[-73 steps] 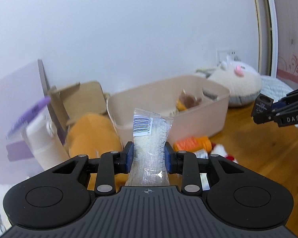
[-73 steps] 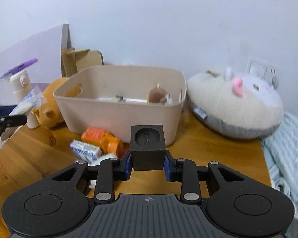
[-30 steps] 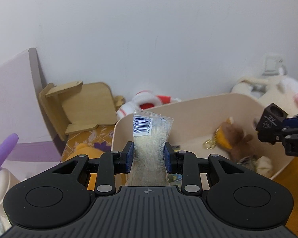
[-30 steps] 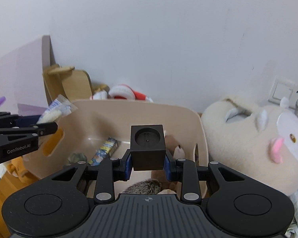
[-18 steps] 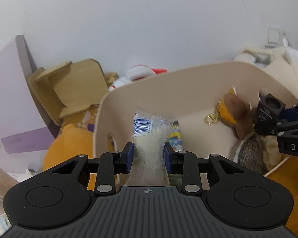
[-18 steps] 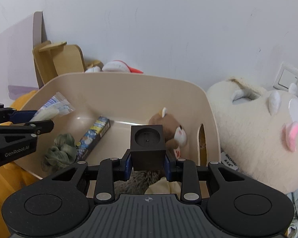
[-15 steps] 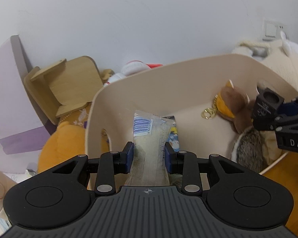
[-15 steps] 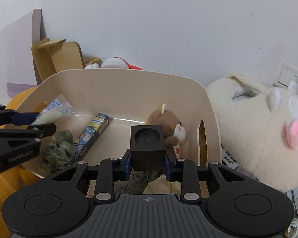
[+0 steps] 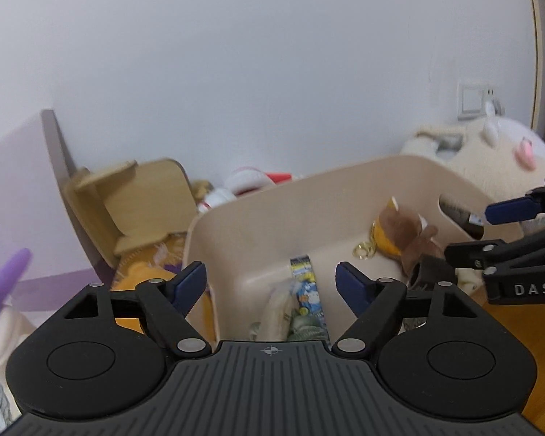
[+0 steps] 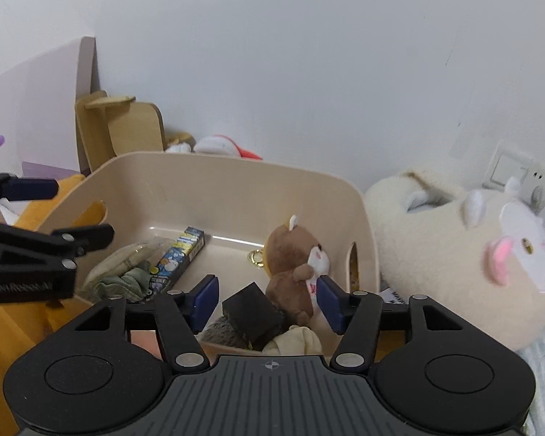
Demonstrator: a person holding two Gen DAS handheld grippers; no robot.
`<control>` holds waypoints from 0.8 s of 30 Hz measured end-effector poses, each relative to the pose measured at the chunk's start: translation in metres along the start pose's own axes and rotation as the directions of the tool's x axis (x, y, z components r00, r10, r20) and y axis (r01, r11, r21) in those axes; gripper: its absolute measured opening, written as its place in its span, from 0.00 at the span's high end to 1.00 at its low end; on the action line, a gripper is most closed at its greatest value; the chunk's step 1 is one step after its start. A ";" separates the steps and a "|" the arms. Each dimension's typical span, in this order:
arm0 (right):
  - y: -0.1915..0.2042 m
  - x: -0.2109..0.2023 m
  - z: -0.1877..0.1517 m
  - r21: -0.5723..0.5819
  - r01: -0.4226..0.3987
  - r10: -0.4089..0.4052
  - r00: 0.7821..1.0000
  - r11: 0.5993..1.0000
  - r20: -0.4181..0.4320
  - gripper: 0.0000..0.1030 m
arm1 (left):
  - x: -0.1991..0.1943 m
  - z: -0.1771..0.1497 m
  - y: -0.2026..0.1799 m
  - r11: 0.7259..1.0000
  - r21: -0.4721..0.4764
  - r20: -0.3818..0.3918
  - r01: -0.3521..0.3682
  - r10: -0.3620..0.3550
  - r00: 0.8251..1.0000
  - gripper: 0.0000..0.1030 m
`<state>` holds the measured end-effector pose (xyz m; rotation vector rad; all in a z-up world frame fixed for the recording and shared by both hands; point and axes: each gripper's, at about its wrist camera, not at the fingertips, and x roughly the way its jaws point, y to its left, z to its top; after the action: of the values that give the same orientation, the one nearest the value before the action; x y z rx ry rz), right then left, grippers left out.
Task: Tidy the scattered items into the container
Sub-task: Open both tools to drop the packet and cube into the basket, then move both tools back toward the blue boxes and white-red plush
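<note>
The beige plastic bin [image 9: 258, 210] [image 10: 236, 178] stands in front of both grippers. My left gripper [image 9: 271, 283] is open and empty over the bin's left part. The clear packet [image 9: 278, 307] [image 10: 127, 258] lies in the bin by a green cloth [image 10: 125, 283] and a blue snack box [image 10: 180, 254]. My right gripper [image 10: 267, 299] is open and empty over the bin's near right corner. The black cube [image 10: 252, 310] lies below it in the bin, next to a brown bear toy [image 10: 290, 254] [image 9: 407, 229].
A big white plush [image 10: 465, 254] [image 9: 490, 152] lies right of the bin. An orange plush [image 9: 141, 283], a wooden stand [image 9: 138, 200] [image 10: 116, 127], a red-white toy [image 10: 225, 145] and a white bottle with a purple pen [image 9: 7, 283] sit left and behind. Wooden tabletop [image 9: 534, 330] runs at the right.
Both grippers have opened. The clear packet fell from the left one and the black cube from the right one; both now lie in the bin.
</note>
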<state>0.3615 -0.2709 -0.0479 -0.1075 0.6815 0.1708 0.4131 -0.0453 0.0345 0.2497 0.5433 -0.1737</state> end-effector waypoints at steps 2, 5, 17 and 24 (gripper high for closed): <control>-0.002 -0.010 0.000 0.010 0.000 0.000 1.000 1.000 0.020 0.35 | -0.011 0.000 0.004 1.000 -0.013 0.019 -0.004 0.005 1.000 0.23; -0.006 -0.028 -0.005 0.035 -0.010 0.008 0.998 0.999 0.056 0.32 | -0.030 -0.007 0.008 1.000 -0.023 0.044 -0.004 0.005 0.999 0.22; 0.017 -0.073 -0.069 0.002 -0.055 0.054 0.996 0.999 0.068 0.24 | -0.079 -0.083 -0.001 0.998 -0.070 -0.029 0.010 -0.012 1.000 0.22; 0.032 -0.052 -0.097 0.037 -0.100 0.102 0.994 0.994 -0.033 0.24 | -0.080 -0.121 -0.003 0.987 -0.157 -0.101 0.042 -0.059 0.993 0.22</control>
<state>0.2558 -0.2611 -0.0908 -0.0422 0.7246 0.2544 0.2861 -0.0062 -0.0233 0.0947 0.6649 -0.1675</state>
